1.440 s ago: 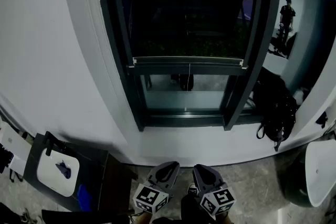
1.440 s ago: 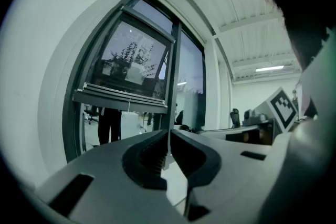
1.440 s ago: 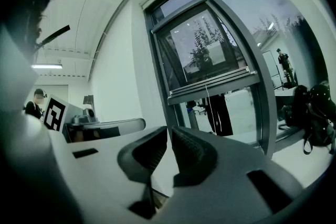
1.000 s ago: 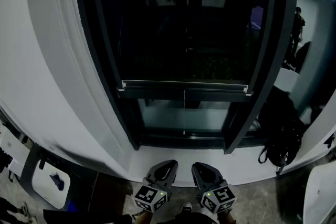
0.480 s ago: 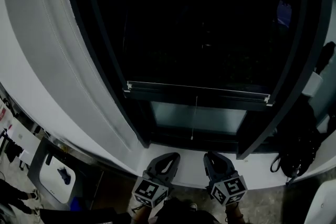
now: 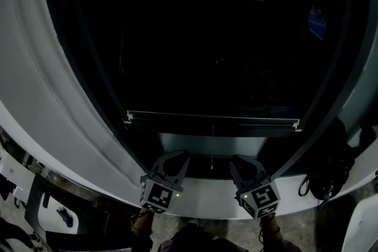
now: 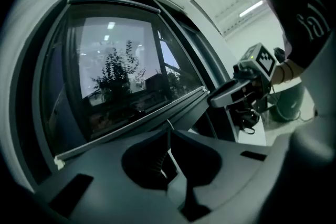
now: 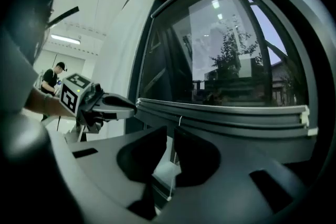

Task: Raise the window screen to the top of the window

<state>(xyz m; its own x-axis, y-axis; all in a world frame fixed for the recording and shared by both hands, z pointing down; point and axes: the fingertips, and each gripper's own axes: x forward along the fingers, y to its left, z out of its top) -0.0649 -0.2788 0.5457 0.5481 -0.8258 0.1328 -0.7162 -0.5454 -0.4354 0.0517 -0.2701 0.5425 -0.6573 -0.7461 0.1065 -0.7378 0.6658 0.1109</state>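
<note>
The window screen's bottom bar point(image 6: 212, 122) runs across the dark window low down, with pale glass showing beneath it. A thin pull cord point(image 6: 212, 153) hangs from the bar's middle. My left gripper point(image 6: 179, 157) is shut and empty, just below the bar and left of the cord. My right gripper point(image 6: 237, 161) is also shut and empty, right of the cord at the same height. The left gripper view shows the bar point(image 7: 131, 120) slanting ahead of the closed jaws, and the right gripper point(image 7: 226, 94) beside it. In the right gripper view are the bar point(image 8: 226, 115), the cord point(image 8: 179, 122) and the left gripper point(image 8: 113, 105).
A white sill point(image 6: 201, 200) runs below the window. A black backpack point(image 6: 331, 168) sits at its right end. Wide white wall point(image 6: 53, 97) curves along the left. A person point(image 8: 52, 78) stands far off in the room behind.
Both grippers have risen from below the sill to just under the screen's bar, one on each side of the cord. The head view has tilted up and closer to the window.
</note>
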